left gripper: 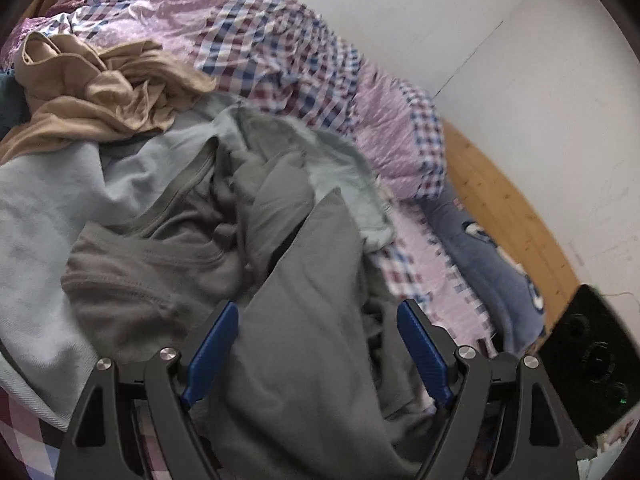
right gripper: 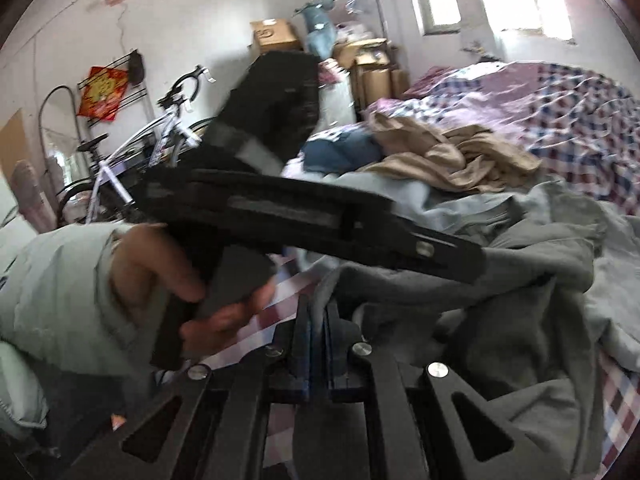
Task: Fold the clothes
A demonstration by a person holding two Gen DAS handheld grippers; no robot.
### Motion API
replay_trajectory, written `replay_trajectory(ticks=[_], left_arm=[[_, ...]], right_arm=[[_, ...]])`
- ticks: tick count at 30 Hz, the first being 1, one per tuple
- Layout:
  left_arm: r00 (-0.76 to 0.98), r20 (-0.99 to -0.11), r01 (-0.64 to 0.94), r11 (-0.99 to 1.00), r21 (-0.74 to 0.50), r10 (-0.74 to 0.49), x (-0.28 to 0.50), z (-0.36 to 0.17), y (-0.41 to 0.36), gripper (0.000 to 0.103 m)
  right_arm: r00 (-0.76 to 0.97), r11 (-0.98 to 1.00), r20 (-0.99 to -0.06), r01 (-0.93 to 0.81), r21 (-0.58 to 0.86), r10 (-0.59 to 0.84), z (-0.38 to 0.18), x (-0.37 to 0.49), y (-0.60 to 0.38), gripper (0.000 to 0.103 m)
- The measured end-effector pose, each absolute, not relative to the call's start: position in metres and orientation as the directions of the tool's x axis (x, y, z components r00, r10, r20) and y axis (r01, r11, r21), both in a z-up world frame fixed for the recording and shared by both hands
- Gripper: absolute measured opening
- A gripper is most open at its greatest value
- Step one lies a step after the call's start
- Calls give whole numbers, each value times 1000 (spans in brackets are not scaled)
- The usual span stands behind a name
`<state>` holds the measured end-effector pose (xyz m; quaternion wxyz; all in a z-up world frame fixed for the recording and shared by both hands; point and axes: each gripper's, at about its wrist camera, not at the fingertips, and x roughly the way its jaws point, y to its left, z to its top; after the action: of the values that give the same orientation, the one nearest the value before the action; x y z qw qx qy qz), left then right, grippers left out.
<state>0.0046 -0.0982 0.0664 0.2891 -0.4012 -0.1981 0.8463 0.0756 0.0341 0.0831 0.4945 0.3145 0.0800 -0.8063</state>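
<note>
A crumpled grey shirt [left gripper: 304, 320] lies on a pale blue garment [left gripper: 44, 216] on the bed. My left gripper [left gripper: 318, 314] is open just above the grey shirt, and a fold of the shirt runs between its blue pads [left gripper: 218, 344] without being pinched. In the right wrist view my right gripper [right gripper: 318, 320] is shut on an edge of the grey shirt [right gripper: 512, 320], its blue pads pressed together on the cloth. A hand [right gripper: 160, 276] in a pale sleeve holds the left gripper's black body across that view.
A tan garment [left gripper: 100, 92] is heaped behind the blue one. A pink and checked quilt [left gripper: 280, 52] covers the far side of the bed, against a wooden bed rail [left gripper: 504, 200] and white wall. A black device [left gripper: 592, 356] sits at right. A bicycle [right gripper: 160, 136] and boxes [right gripper: 276, 36] stand beyond the bed.
</note>
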Motion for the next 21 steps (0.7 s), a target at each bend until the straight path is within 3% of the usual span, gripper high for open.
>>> replay_trajectory(ticks=[1, 3, 6, 9, 11, 13, 14, 16, 21], left_arm=[[-504, -581, -329, -764, -555, 639, 4, 64, -96, 73], [-485, -609, -331, -776, -537, 628, 3, 60, -91, 44], [-471, -620, -347, -778, -523, 627, 4, 57, -86, 17], [-496, -613, -342, -788, -512, 614, 5, 60, -89, 11], [-518, -601, -320, -789, -524, 609, 4, 62, -95, 8], [-547, -575, -294, -783, -548, 608, 4, 64, -104, 8], [-561, -558, -286, -776, -562, 612, 4, 66, -109, 8], [-593, -517, -284, -761, -583, 617, 6, 72, -117, 8], [-666, -376, -331, -707, -625, 644, 16, 94, -134, 8]], right_arm=[[-286, -477, -591, 858, 193, -754, 83, 77, 33, 4], [-263, -455, -593, 868, 198, -761, 82, 80, 31, 4], [-260, -464, -598, 860, 214, -758, 79, 77, 36, 6], [-263, -475, -591, 847, 238, -763, 80, 71, 46, 7], [-274, -489, -569, 831, 266, -775, 83, 64, 55, 13], [-325, -526, -512, 791, 313, -795, 88, 54, 75, 38], [-351, -541, -480, 767, 346, -804, 90, 50, 84, 56], [-416, -569, -402, 703, 427, -816, 94, 40, 107, 60], [-532, -641, -366, 556, 529, -764, 93, 20, 140, 61]])
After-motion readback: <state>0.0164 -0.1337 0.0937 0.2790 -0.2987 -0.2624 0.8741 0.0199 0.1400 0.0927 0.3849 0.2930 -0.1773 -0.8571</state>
